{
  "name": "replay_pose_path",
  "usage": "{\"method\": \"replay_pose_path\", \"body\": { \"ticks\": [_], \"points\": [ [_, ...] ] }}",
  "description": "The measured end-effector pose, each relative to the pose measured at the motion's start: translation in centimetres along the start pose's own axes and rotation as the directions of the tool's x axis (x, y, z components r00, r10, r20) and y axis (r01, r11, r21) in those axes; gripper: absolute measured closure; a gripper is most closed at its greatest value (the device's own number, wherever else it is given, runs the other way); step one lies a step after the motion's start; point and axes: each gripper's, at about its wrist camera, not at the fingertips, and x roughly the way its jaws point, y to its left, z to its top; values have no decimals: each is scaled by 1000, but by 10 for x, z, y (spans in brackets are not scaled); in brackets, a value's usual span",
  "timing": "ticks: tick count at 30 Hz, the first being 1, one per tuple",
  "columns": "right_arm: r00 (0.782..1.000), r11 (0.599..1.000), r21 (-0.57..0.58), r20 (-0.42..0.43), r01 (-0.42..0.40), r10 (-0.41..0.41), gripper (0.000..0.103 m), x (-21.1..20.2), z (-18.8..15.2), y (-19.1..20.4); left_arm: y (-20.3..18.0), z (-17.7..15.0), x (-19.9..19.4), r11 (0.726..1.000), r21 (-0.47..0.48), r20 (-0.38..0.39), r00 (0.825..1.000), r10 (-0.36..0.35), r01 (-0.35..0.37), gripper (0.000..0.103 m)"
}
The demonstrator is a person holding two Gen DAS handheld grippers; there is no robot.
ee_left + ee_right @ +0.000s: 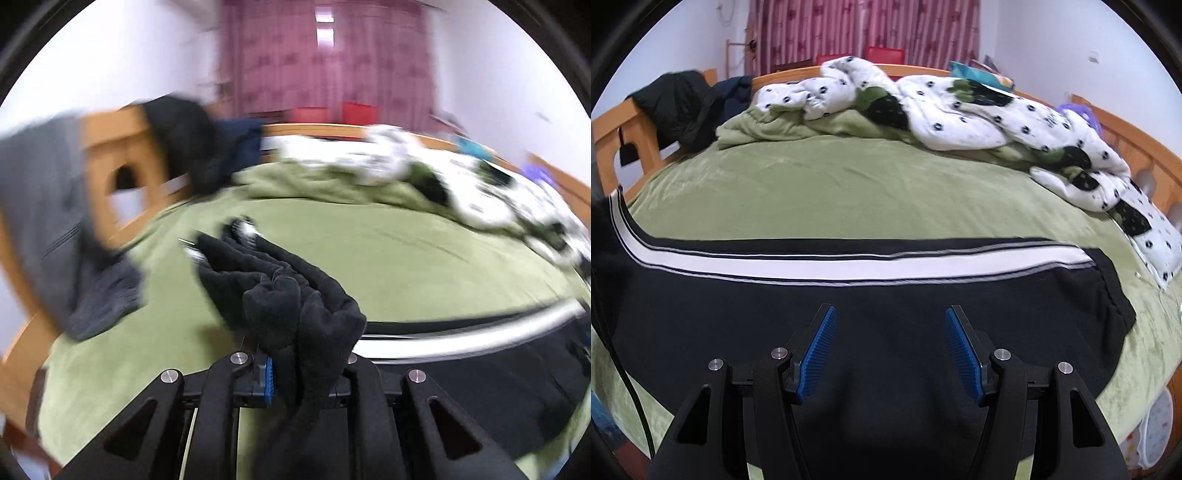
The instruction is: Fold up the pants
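The black pants (894, 299) with a white side stripe (849, 264) lie flat across the green bed. My right gripper (890, 350) is open just above the black cloth, with nothing between its blue pads (820, 347). My left gripper (306, 373) is shut on a bunched end of the pants (295, 295), lifted above the bed; the cloth hides its right finger. The rest of the pants lies to the right in the left wrist view (480, 373). That view is blurred by motion.
A rumpled white spotted quilt (960, 107) and a green blanket (783, 127) lie at the back and right of the bed (849, 192). Dark clothes (679, 103) hang on the wooden bed frame (605, 140) at left. A grey garment (48, 221) hangs at left.
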Motion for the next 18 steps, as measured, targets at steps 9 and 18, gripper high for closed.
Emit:
{"method": "replay_pose_path", "body": {
  "ticks": [9,18],
  "points": [
    [999,982,190,36,-14,8,43,-15,-6,-77,-194,-93,21,942,119,-210,936,-284,312,89],
    [993,965,232,15,-120,120,43,-6,-3,-76,-213,-120,7,928,182,-267,925,-272,325,61]
  ]
}}
